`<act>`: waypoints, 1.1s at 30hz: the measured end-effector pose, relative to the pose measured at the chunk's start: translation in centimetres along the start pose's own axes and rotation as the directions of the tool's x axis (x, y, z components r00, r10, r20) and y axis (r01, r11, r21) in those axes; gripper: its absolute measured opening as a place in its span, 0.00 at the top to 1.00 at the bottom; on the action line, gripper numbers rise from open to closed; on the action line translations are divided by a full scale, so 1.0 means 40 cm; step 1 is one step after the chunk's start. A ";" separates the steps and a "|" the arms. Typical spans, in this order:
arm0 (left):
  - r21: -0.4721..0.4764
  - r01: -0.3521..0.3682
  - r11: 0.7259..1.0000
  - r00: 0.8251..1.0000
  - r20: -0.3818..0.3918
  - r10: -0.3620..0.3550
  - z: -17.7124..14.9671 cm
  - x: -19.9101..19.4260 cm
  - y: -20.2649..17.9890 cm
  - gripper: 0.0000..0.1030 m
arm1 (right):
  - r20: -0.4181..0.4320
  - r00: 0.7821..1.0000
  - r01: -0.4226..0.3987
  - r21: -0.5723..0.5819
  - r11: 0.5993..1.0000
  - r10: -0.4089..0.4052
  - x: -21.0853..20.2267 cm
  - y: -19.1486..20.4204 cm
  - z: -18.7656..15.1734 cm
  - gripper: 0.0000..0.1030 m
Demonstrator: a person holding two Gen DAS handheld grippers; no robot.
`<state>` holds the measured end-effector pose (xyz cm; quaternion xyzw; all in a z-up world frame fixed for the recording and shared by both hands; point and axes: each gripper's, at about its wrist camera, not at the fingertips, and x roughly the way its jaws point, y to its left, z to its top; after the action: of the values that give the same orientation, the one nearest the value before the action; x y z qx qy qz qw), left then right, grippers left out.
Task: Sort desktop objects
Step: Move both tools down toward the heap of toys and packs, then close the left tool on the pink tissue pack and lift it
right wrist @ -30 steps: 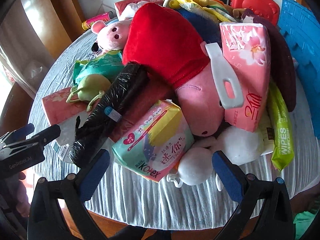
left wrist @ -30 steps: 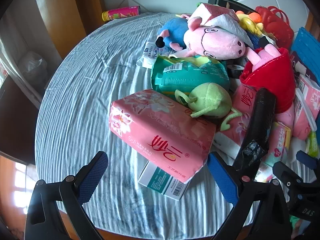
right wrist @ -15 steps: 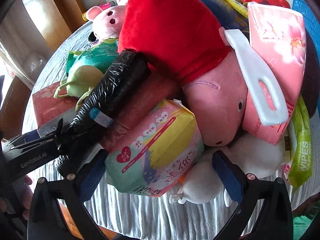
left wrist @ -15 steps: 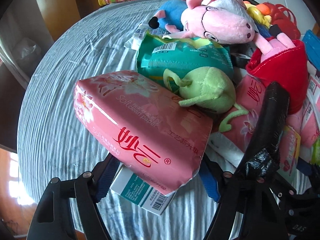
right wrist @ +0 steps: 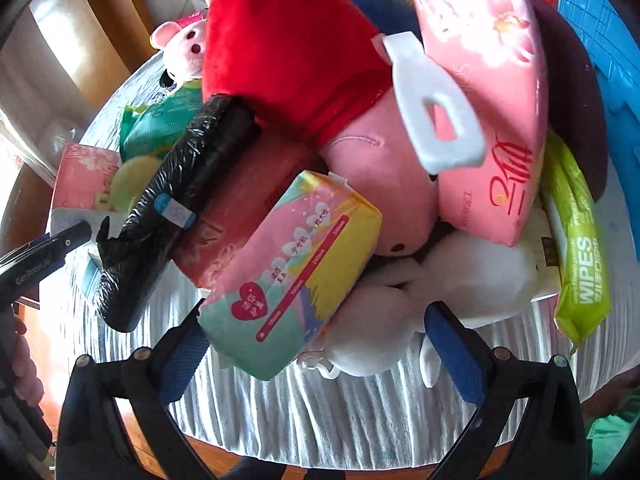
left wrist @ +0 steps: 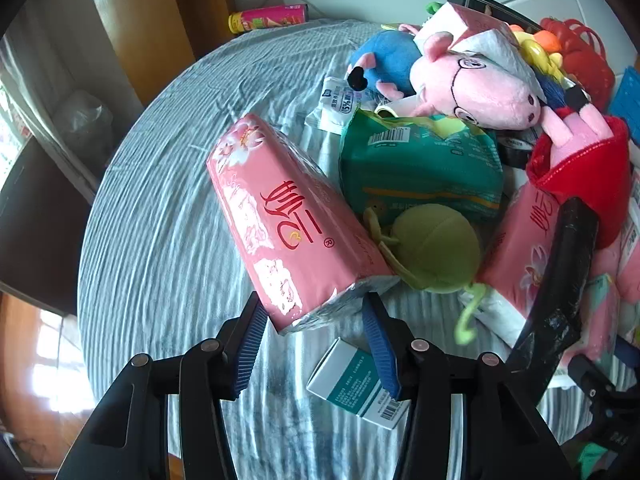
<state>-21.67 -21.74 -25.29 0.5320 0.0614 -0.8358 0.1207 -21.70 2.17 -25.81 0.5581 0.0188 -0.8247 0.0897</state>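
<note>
Left gripper [left wrist: 316,320]: clamped the pink tissue pack [left wrist: 288,220], its far end tilted toward 11 o'clock.
Right gripper [right wrist: 316,340]: gaped wide around the pastel pad packet [right wrist: 292,276], gripping nothing.

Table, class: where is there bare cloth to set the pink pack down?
Bare cloth runs left of the pink pack held in the left gripper, toward the can. The right side is crowded: plush pig, green pack.

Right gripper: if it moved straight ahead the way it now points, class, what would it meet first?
Most likely the pastel pad pack, whose near end already sits between the open right gripper fingers. The white plush lies right beside it; depth is hard to judge.
</note>
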 end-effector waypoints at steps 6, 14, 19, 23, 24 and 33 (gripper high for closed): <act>-0.081 0.071 0.994 0.997 0.015 -0.070 0.030 -0.029 0.014 0.26 | -0.010 1.000 -0.013 0.019 1.000 0.013 -0.013 -0.026 0.002 0.00; -0.118 -0.053 0.992 0.998 0.028 0.057 0.064 0.024 0.012 0.26 | -0.019 0.999 -0.026 0.029 0.999 0.027 0.002 -0.032 -0.002 0.00; -0.111 -0.071 0.991 0.996 0.047 0.077 0.048 0.038 0.004 0.22 | -0.010 1.000 -0.013 0.044 0.999 0.013 0.020 -0.022 -0.007 0.00; -0.116 -0.079 0.990 0.995 0.059 0.086 0.046 0.037 0.006 0.28 | 0.002 1.000 0.001 0.046 0.999 -0.001 0.022 -0.012 -0.005 0.00; -0.114 -0.069 0.991 0.995 0.061 0.076 0.043 0.027 0.009 0.31 | 0.006 1.000 0.003 0.044 0.999 -0.004 0.021 -0.010 -0.004 0.00; -0.048 -0.029 0.998 0.997 0.076 0.033 -0.010 -0.042 -0.004 0.38 | 0.062 0.998 0.008 -0.019 1.000 -0.007 -0.037 0.006 -0.013 0.25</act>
<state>-20.71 -21.25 -23.95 0.4976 0.0681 -0.8519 0.1483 -20.65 2.19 -24.64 0.5314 0.0258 -0.8417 0.0925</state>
